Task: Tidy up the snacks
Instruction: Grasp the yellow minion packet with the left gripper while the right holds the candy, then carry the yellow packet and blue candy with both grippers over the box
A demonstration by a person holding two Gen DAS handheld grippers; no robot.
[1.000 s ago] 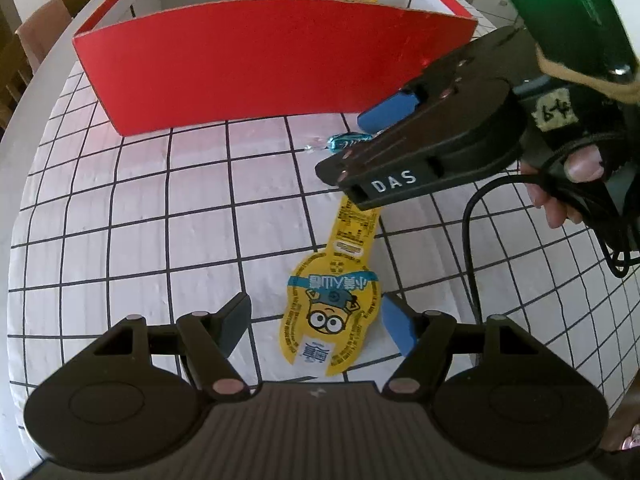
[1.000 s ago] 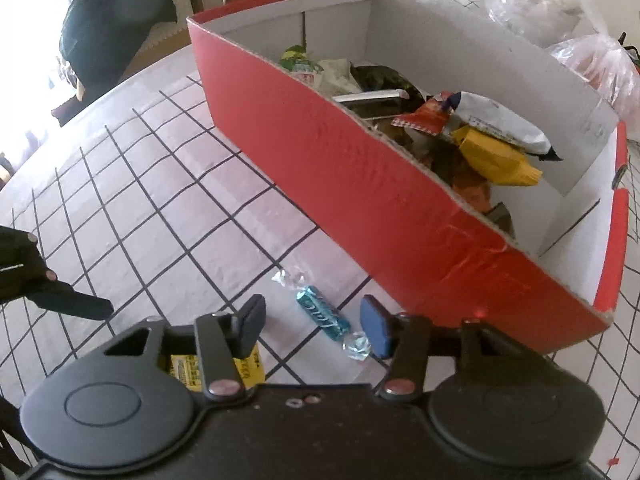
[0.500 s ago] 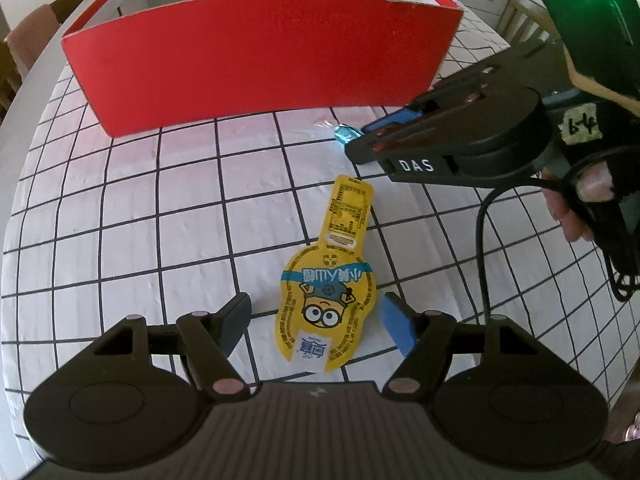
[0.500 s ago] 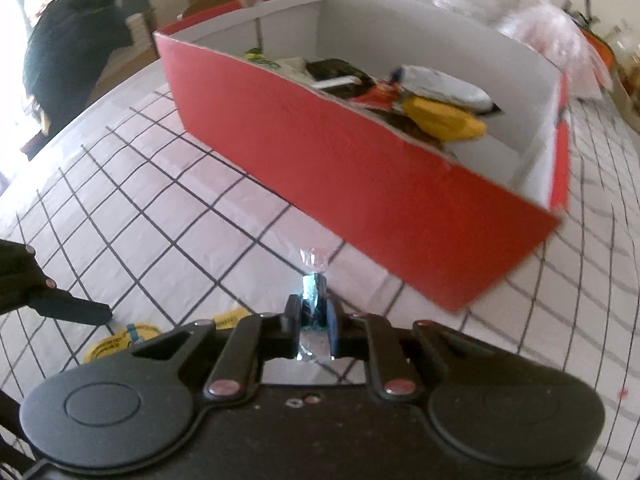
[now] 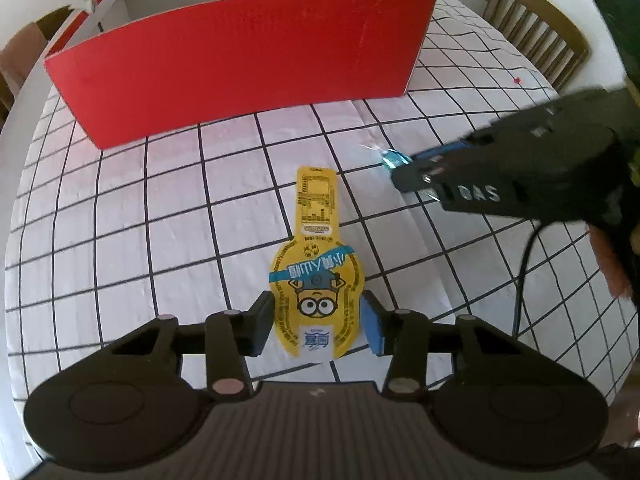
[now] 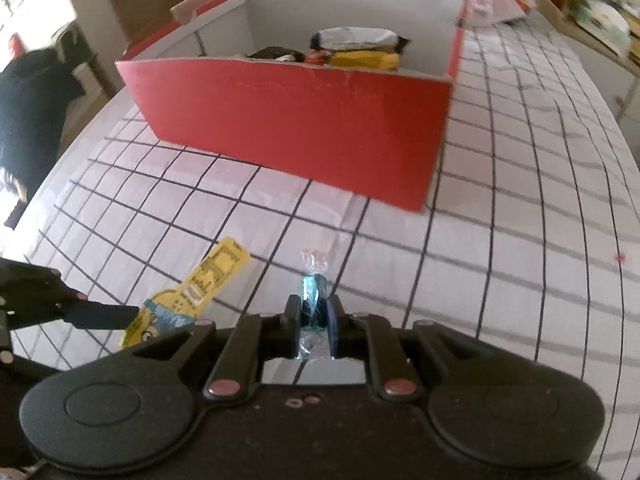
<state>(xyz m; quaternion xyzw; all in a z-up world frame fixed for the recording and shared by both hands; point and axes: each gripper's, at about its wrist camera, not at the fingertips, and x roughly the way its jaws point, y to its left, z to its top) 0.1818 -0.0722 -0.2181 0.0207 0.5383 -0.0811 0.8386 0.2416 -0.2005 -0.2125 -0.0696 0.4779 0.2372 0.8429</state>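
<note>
Where the grid-lined white tablecloth (image 5: 168,208) spreads in front of the red cardboard box (image 5: 240,64), a flat yellow bottle-shaped snack pouch printed with a goggled cartoon face (image 5: 316,280) lies label up, its narrow neck pointed toward the box wall. The wide end of the pouch is flanked by the pads of the left gripper (image 5: 316,324), whose jaws are closing on it; whether the pads already press the pouch cannot be made out for certain. A small teal candy in a clear twisted wrapper (image 6: 314,300) is pinched between the tightly closed pads of the right gripper (image 6: 314,322), held just above the cloth, between the pouch and the box's near right corner. In the left wrist view the box wall hides the contents. From the right wrist view, silver, yellow and dark snack packets (image 6: 356,48) are seen piled inside the box.
</note>
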